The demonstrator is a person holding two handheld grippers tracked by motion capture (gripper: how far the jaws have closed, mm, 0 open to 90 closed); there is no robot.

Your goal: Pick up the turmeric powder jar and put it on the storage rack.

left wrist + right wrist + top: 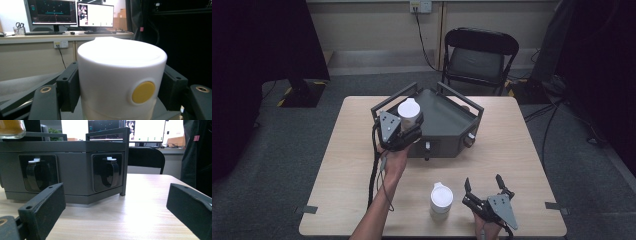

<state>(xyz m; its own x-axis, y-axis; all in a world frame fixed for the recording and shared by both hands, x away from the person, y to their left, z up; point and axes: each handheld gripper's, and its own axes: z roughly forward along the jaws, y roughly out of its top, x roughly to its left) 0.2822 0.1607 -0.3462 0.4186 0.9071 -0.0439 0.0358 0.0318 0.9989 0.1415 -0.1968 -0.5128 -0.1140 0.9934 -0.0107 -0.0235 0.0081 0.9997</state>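
White lidded cup [409,113], clamped between the pads of our left gripper [404,134], hangs left of centre over the grey tray's rim [428,93]; clipping that rim could tip it. Our right gripper [484,189] rests wide open and empty, lower right, beside the second cup [441,198]

Black folding chair [480,56] on grey floor [312,130], beige wall [377,22] behind.

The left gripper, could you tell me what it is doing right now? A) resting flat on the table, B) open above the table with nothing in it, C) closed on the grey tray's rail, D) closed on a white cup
D: the left gripper has its fingers pressed on both sides of the white cup, held over the grey tray.
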